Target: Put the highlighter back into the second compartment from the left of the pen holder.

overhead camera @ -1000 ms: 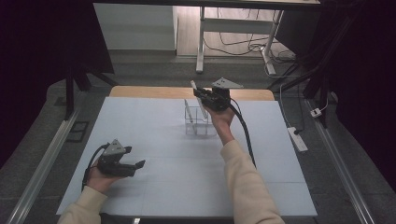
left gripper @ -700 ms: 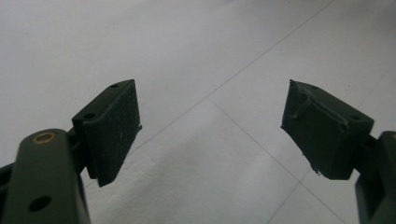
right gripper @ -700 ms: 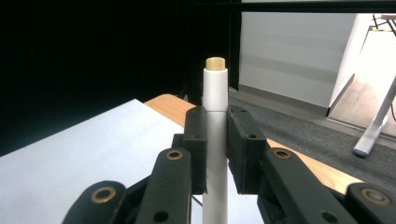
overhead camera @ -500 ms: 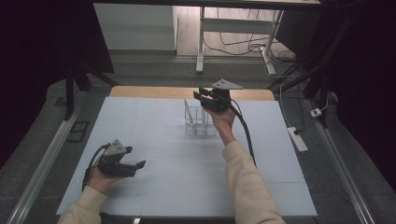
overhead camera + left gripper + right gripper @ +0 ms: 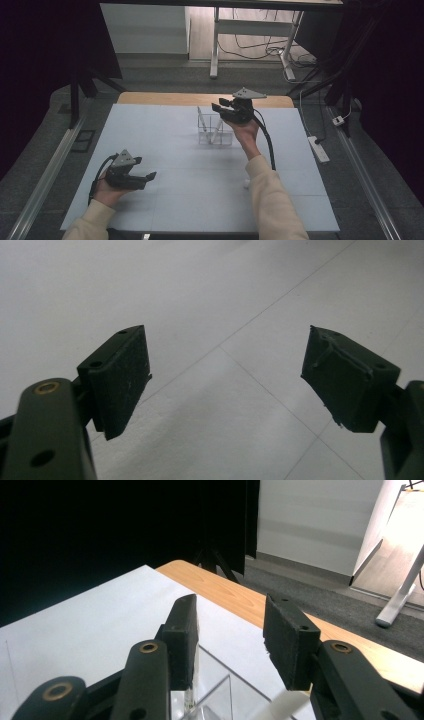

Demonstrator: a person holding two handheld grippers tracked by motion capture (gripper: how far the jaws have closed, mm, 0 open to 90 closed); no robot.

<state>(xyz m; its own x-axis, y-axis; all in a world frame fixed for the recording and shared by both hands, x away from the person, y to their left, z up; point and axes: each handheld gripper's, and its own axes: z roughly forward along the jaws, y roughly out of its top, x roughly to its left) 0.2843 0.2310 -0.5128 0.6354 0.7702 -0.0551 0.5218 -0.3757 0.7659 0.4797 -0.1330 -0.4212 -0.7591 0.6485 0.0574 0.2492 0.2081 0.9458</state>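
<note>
white table (image 5: pixel 165 200): right gripper (image 5: pixel 223 109), jaws apart, above clear holder (image 5: pixel 214 135); left gripper (image 5: pixel 146 177) agape.

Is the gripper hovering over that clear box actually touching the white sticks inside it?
Apart. In the right gripper view, the right gripper has open jaws with bare table between them, raised above the clear box and its white sticks.

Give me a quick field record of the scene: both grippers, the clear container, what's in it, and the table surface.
Left gripper: jaws wide open, holding nothing, low over the near left of the table
Right gripper: jaws open, nothing between them, above the container's far edge
Clear square plastic container: upright, middle of the table towards the far side
Contents: thin white stick-like pieces leaning inside; exact kind cannot be told
Table surface: pale blue sheet over a wooden top
</note>
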